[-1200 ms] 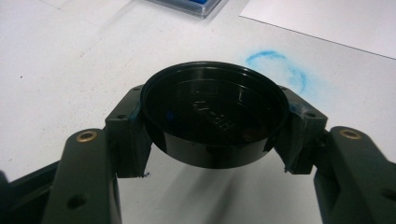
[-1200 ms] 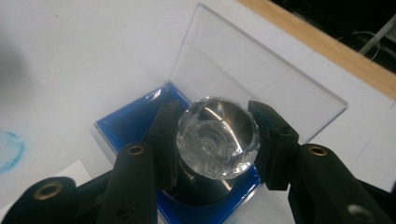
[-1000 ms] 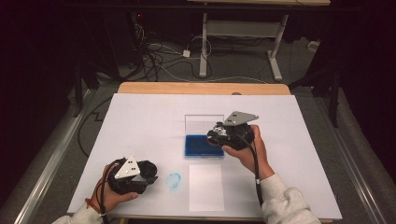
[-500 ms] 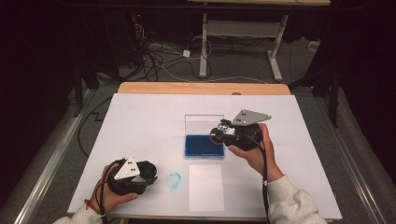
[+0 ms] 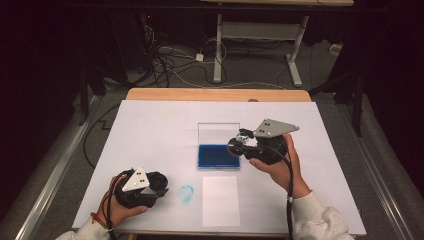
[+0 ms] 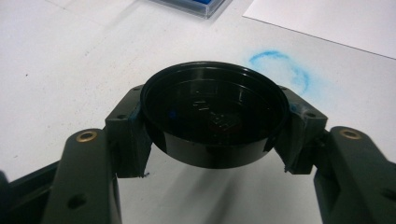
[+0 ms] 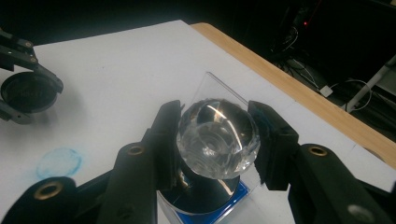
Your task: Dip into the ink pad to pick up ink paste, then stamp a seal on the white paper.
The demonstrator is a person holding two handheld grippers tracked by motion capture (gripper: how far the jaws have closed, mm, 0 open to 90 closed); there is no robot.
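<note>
Left gripper [image 6: 212, 135] clamps a black lid [image 6: 213, 119]. Right gripper [image 7: 217, 140] clamps a clear faceted stamp [image 7: 217, 137]; its base hides part of the blue ink pad [image 5: 218, 156] below.

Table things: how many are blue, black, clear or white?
Blue: 2, the ink pad and the round ink smudge.
Black: 1, the round cap.
Clear: 2, the crystal-topped stamp and the open case lid.
White: 1, the paper sheet.
Total: 6.
</note>
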